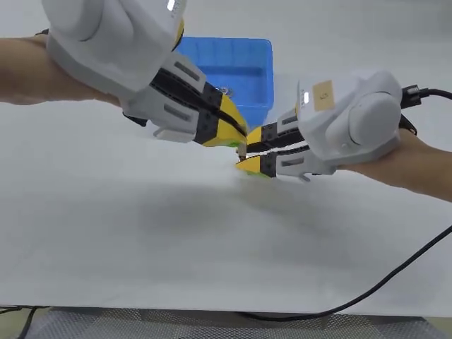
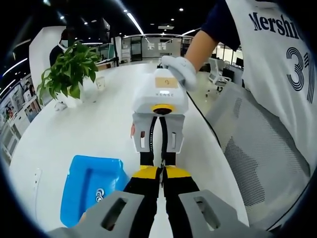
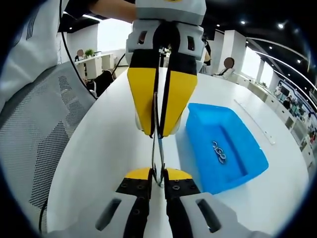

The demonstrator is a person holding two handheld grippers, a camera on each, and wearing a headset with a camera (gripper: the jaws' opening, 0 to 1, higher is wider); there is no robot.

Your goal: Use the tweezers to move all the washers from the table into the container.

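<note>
I see the washers (image 3: pixel 219 151) lying together in the blue container (image 3: pixel 196 148), at 3 o'clock from the tweezers (image 3: pixel 158 148) in the right gripper view. Both grippers pinch the tweezers with jaws clamped on them, the right gripper (image 3: pixel 158 179) at 6 o'clock and the left gripper (image 3: pixel 158 132) at 12, over the white table (image 3: pixel 99 163).

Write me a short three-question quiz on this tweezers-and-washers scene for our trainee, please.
1. True or false: several washers lie inside the blue container.
2. What do the left gripper and right gripper both clamp? A a washer; B the tweezers; C the container's rim.
3. Fill in: in the right gripper view, the container lies to the ____ of the tweezers.
Key: 1 true; 2 B; 3 right.
</note>
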